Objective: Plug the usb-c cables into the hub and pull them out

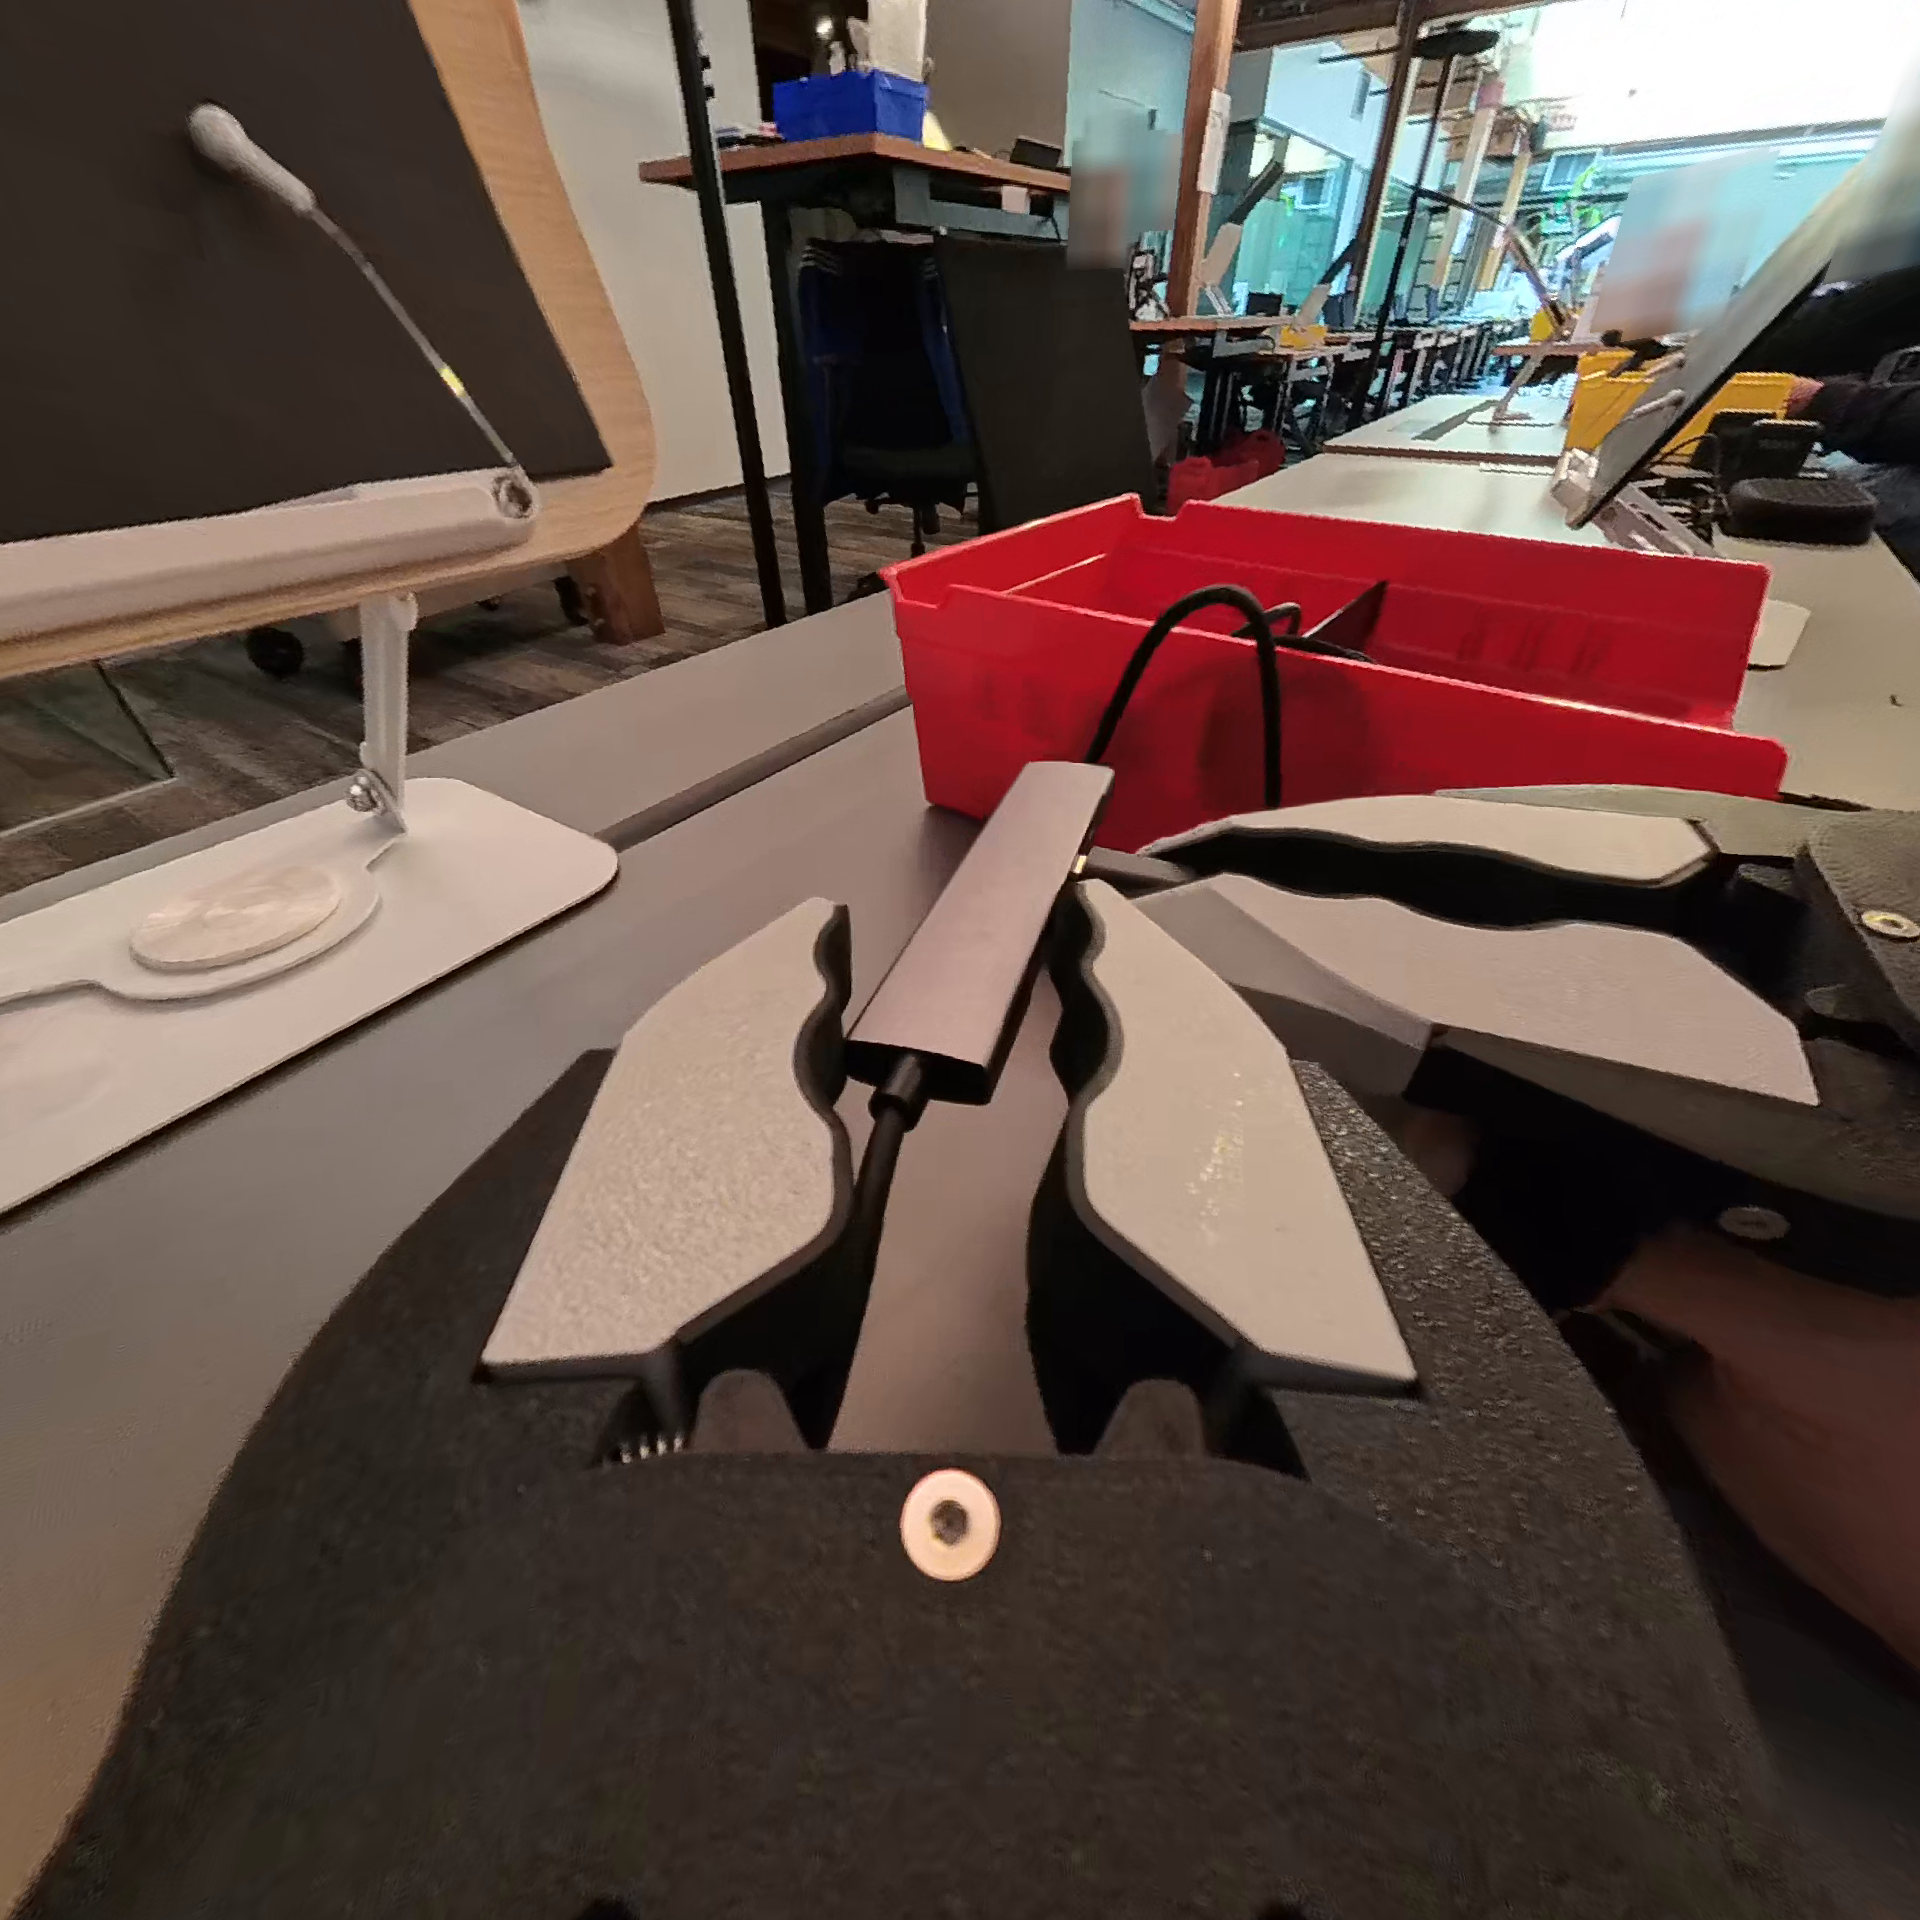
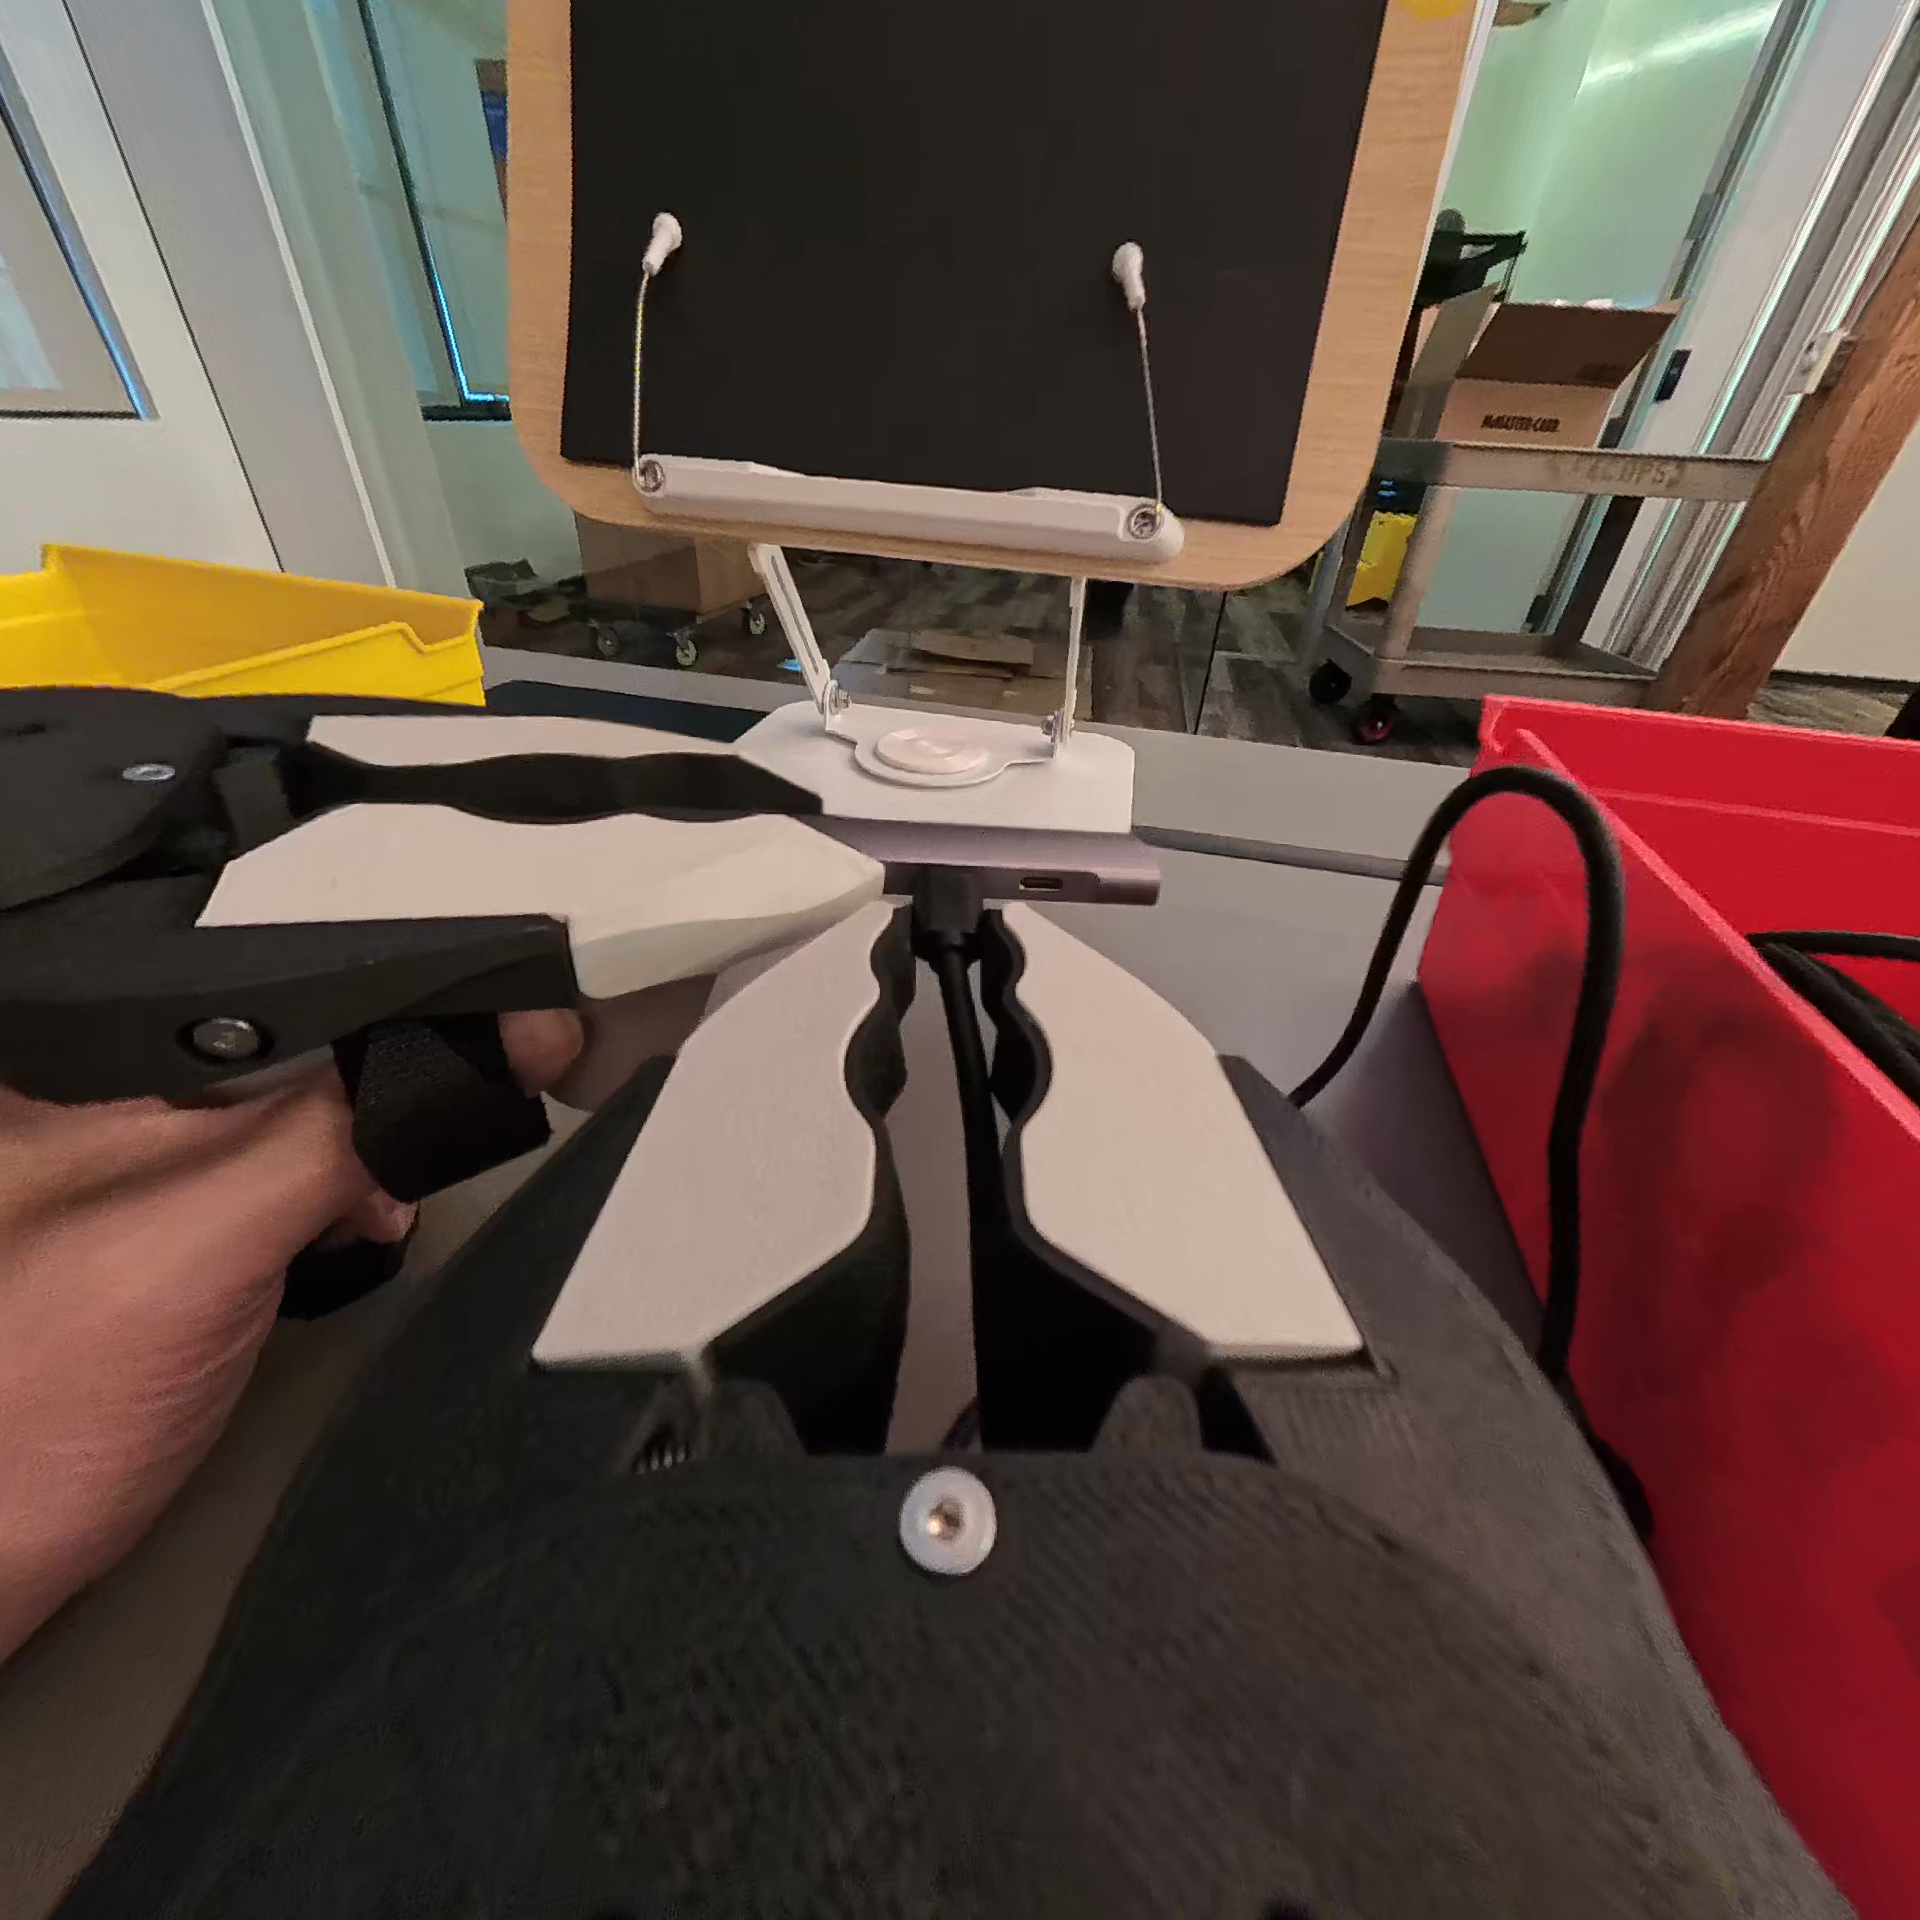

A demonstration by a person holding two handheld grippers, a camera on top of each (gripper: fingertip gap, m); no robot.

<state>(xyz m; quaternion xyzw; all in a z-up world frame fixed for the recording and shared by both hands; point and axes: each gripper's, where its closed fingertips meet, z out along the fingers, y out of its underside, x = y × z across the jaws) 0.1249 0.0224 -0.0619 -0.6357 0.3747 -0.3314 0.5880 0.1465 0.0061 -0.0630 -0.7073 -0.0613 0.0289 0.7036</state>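
Hub (image 1: 966, 935) lay lengthwise in the left view, pinched between the fingers of the left gripper (image 1: 951, 961) above the table (image 1: 644, 935). At 2 o'clock the right gripper (image 1: 1132, 868) met its side, before a red bin (image 1: 1039, 707).

Seen from the right view, the right gripper (image 2: 948, 925) pinched a black plug (image 2: 940, 891) seated in the hub (image 2: 1081, 868), cable (image 2: 966, 1091) running back. The left gripper (image 2: 842, 842) came from 9 o'clock, holding the hub.

Bright indoor daylight; fisheye bending at edges; slight blur.
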